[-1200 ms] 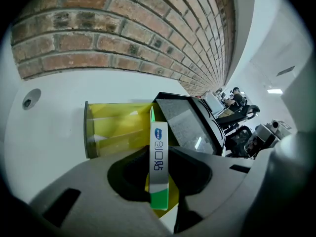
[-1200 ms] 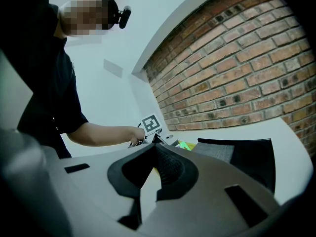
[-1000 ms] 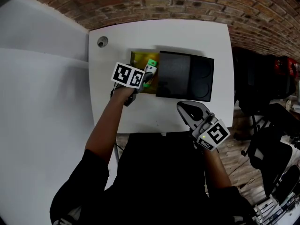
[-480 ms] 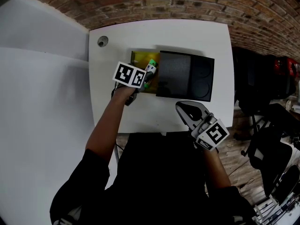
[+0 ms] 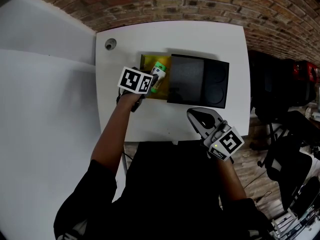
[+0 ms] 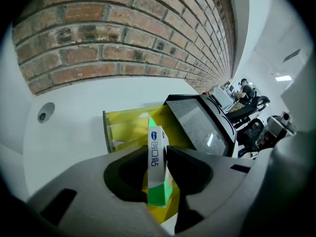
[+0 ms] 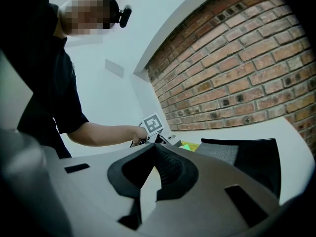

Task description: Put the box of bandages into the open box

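My left claw (image 5: 153, 82) is clamped on the green-and-white box of bandages (image 6: 158, 172), holding it on end over the near side of the yellow open box (image 6: 123, 127) on the white desk (image 5: 220, 39). A flat black lid (image 5: 197, 80) lies right beside the yellow box. Farther right, my right claw (image 5: 202, 118) hangs over the desk's near edge, its jaws together with nothing between them.
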Demonstrator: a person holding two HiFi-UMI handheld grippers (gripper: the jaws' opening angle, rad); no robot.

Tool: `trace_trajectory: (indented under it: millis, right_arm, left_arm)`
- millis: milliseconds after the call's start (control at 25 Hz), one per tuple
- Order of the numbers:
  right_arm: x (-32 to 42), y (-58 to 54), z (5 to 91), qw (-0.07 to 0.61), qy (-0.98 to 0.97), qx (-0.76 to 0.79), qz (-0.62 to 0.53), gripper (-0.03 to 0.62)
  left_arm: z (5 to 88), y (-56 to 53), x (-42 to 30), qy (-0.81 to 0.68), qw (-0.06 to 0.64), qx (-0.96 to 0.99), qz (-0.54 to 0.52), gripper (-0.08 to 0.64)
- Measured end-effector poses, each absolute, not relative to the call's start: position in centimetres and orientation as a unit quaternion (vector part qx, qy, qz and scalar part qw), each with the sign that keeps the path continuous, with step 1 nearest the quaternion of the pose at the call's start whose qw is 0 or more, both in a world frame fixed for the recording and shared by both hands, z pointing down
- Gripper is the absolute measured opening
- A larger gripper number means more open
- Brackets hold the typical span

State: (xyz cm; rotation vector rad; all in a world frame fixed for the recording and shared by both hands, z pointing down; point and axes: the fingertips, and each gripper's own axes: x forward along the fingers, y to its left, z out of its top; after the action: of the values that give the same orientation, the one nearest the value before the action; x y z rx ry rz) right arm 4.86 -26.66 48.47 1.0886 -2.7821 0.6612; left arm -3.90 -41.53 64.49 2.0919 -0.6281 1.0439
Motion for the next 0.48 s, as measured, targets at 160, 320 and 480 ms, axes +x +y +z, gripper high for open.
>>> trace_trajectory:
  millis: [160,320,480]
  right_arm:
    - [4.8,-26.7,48.4,0.041,-0.909,0.354,0.215,0.006]
    - [4.7,-26.6,48.4,0.041,-0.910,0.353,0.215,0.006]
    - [4.7,-26.6,48.3,0.041,-0.910,0.352,0.215,0.006]
  left_arm:
    - [64.1,-42.1,-4.6,-0.258,0.333,0.810,0.407,0.111]
    - [63.6,-42.7,-5.0,-0.270,0.321,0.814,0.402,0.112]
    - [63.2,-42.9,-5.2,-0.274,0.317,0.818,0.395,0.112]
